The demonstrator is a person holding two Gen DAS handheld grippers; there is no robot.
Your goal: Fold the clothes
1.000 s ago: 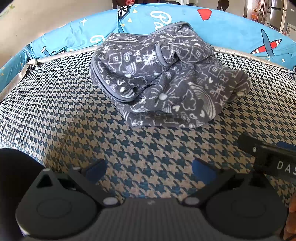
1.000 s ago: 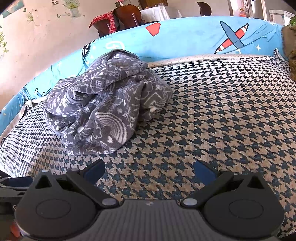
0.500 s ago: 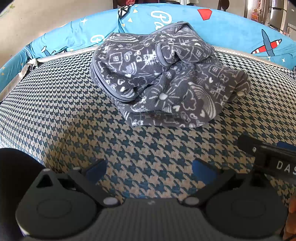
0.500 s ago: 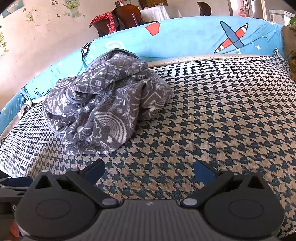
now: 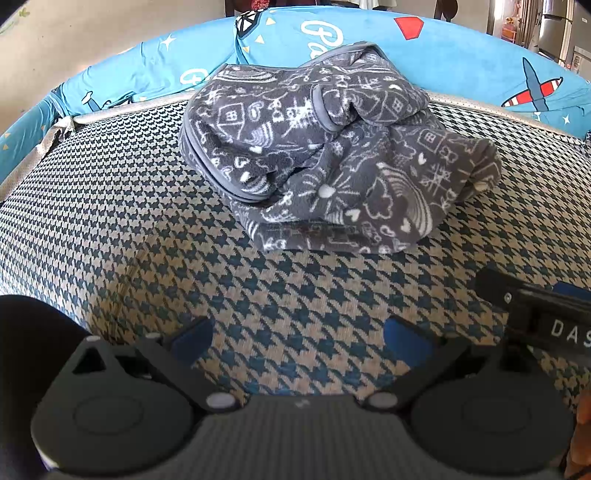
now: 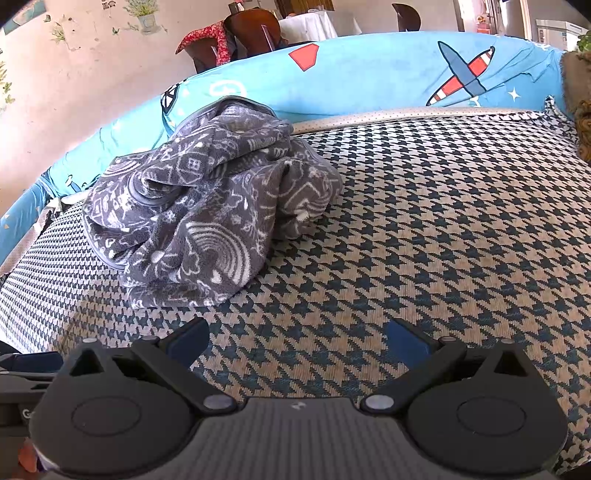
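A crumpled grey fleece garment [image 5: 332, 155] with white doodle prints lies in a heap on the houndstooth cover [image 5: 110, 221], toward the far side. In the right wrist view the same garment [image 6: 207, 210] sits left of centre. My left gripper [image 5: 299, 338] is open, low over the cover, a short way in front of the heap with nothing between its fingers. My right gripper [image 6: 297, 339] is open too, hovering over bare cover to the right of the heap. The right gripper's body [image 5: 535, 314] shows at the right edge of the left wrist view.
A blue cushion [image 5: 461, 55] printed with planes and stars runs along the far edge behind the garment. Houndstooth cover [image 6: 443, 221] stretches wide to the right of the heap. Chairs [image 6: 251, 33] and a wall stand beyond. A brown object [image 6: 580, 110] sits at the far right.
Both grippers have edged very slightly forward toward the heap; the garment has not moved and both stay open.
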